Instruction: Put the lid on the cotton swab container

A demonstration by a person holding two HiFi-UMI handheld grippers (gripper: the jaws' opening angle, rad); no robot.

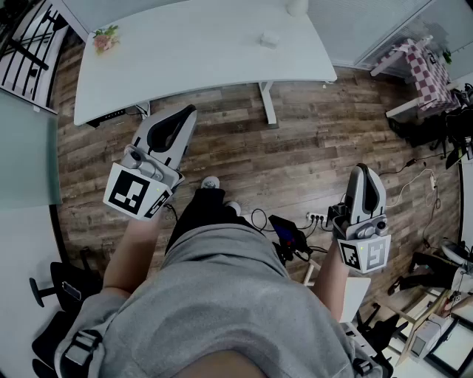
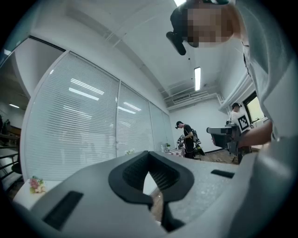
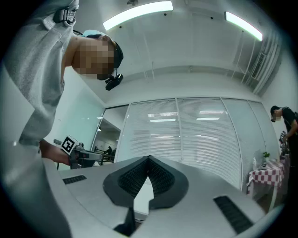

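Observation:
A small white object (image 1: 270, 38), possibly the cotton swab container, lies on the white table (image 1: 192, 52) far ahead; I cannot tell whether it has a lid. Another white item (image 1: 297, 7) stands at the table's back edge. My left gripper (image 1: 186, 112) is held over the wooden floor, short of the table's front edge, jaws shut and empty. My right gripper (image 1: 363, 171) hangs lower at the right, well away from the table, also shut with nothing in it. In the gripper views the left gripper (image 2: 149, 154) and right gripper (image 3: 149, 158) point up at blinds and ceiling.
A small bunch of pink flowers (image 1: 105, 38) sits at the table's left corner. Cables and a power strip (image 1: 316, 218) lie on the floor by my feet. A checkered cloth (image 1: 423, 70) hangs at the right. Another person (image 2: 187, 137) stands across the room.

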